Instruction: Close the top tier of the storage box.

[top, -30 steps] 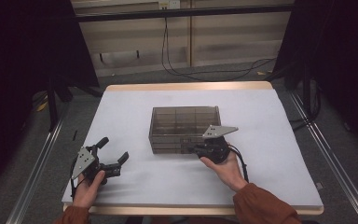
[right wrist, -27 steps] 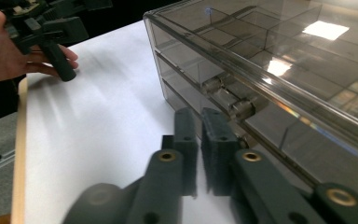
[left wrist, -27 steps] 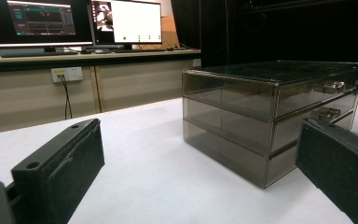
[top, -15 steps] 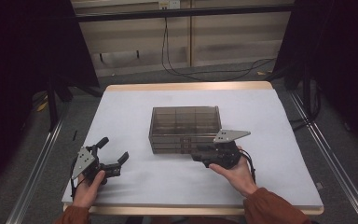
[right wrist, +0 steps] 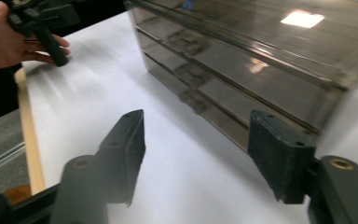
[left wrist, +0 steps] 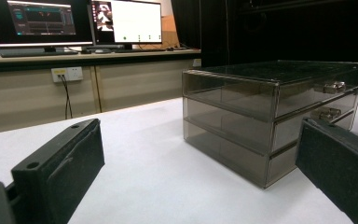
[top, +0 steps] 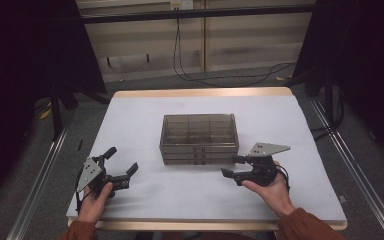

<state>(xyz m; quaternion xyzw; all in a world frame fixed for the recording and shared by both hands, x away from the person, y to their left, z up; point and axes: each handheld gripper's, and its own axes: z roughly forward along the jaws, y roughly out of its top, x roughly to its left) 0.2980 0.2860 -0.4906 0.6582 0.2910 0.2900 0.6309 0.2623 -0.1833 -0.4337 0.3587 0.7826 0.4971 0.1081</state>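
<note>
Drawer box (top: 199,138) of smoky clear plastic: centred on white table (top: 145,115), three drawers stacked, all shut, small handles on the front facing the near edge.

Right gripper (top: 234,166): low over the table, just beside the box's front right corner, not touching. Jaws just opened, now wide apart, nothing between them; in the right gripper view, only bare table between the pads (right wrist: 131,140), box front beyond them. Grey plate on top, held in the right hand (top: 271,186).

Left gripper (top: 121,164): near the table's front left corner, well apart from the box. Jaws wide, empty; in the left gripper view, box seen past the right-hand jaw. Held in the left hand (top: 96,202), resting at the table edge.

Monitors (left wrist: 79,21) on a bench behind the table.
</note>
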